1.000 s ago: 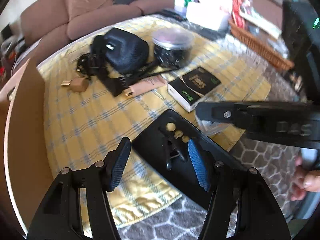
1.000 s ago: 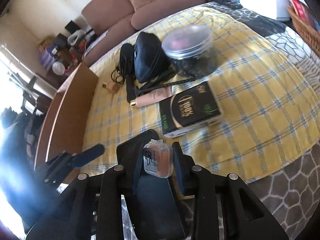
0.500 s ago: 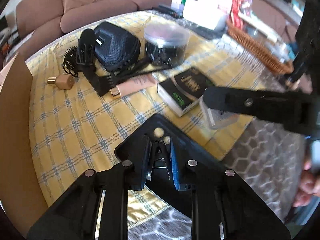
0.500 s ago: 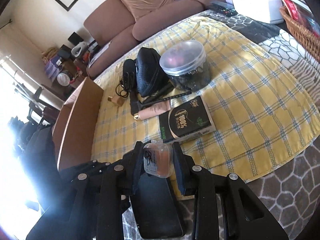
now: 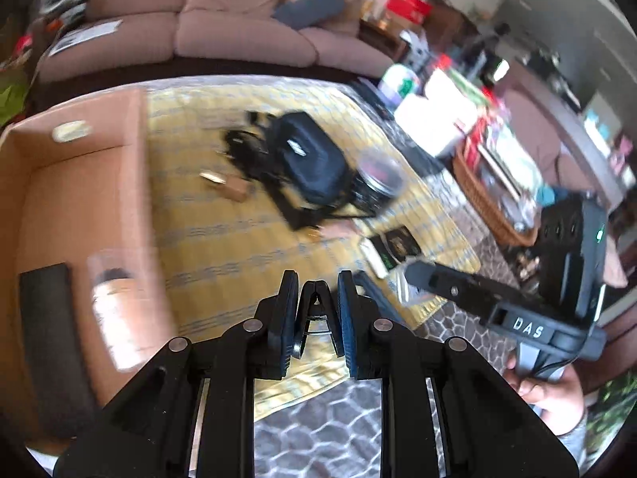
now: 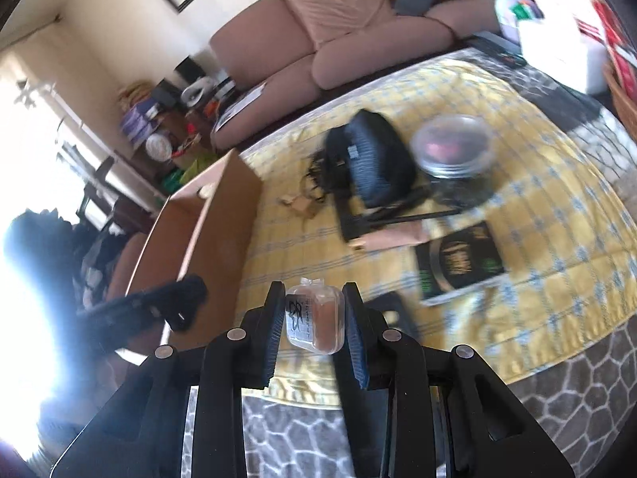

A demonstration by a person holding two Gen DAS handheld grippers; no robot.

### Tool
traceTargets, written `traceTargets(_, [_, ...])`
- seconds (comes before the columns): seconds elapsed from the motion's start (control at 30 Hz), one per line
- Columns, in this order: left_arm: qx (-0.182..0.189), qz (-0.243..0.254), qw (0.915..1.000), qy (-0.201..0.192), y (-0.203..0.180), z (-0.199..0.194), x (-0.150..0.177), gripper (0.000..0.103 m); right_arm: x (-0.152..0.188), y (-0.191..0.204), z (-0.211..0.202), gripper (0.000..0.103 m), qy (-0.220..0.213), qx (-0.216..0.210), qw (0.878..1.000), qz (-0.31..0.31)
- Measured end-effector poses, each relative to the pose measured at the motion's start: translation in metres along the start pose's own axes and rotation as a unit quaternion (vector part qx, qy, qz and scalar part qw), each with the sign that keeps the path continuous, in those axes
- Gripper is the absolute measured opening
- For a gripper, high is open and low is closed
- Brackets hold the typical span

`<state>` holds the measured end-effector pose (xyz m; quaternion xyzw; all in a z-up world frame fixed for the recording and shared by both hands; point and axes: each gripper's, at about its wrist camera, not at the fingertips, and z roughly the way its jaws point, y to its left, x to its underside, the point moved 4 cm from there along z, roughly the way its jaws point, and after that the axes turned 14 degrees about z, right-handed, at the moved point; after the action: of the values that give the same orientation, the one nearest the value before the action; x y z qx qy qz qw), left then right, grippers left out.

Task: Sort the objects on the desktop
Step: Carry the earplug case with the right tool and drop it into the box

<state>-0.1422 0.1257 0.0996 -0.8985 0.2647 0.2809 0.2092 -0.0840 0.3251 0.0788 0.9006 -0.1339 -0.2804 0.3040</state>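
At the lower centre of the left wrist view, the left gripper is clamped on a small black spring clip, with an open brown cardboard box at the left. At the lower centre of the right wrist view, the right gripper pinches a small clear plastic case with brown contents above the yellow checked cloth.

A black binder clip hangs pinched between two blue-padded gripper fingers, above the yellow plaid cloth. A small clear plastic case with brown contents and a printed label is likewise clamped, upright, off the cloth. The open cardboard box stands at the cloth's left edge; inside lie a flat black slab and a blurred clear bottle. On the cloth rest a black zip pouch beside tangled black cable, a clear lidded jar, a black book, a pinkish tube and a small tan block.
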Motion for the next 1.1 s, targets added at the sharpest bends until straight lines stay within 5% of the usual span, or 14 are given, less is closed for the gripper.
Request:
traceTargets(0.27, [-0.044,-0.041,0.998,-0.019,0.077,-0.057,0.021,0.019,0.016,0.082,0.036,0.029,0.034,-0.03,0.998,-0.043])
traceTargets(0.53, [-0.072,-0.074,0.9944,0.023,0.131,-0.052,0.056,0.019,0.037,0.174,0.087,0.029,0.073,-0.039,0.991,-0.104])
traceTargets(0.8, [-0.069,-0.071,0.9919,0.08,0.14,-0.016,0.08,0.019,0.063,0.198,0.138,0.029,0.108,-0.007,0.986,-0.125])
traceTargets(1.1, [-0.066,-0.065,0.9905,0.102,0.142,-0.003,0.092,0.019,0.061,0.2,0.166,0.029,0.121,0.024,0.983,-0.134])
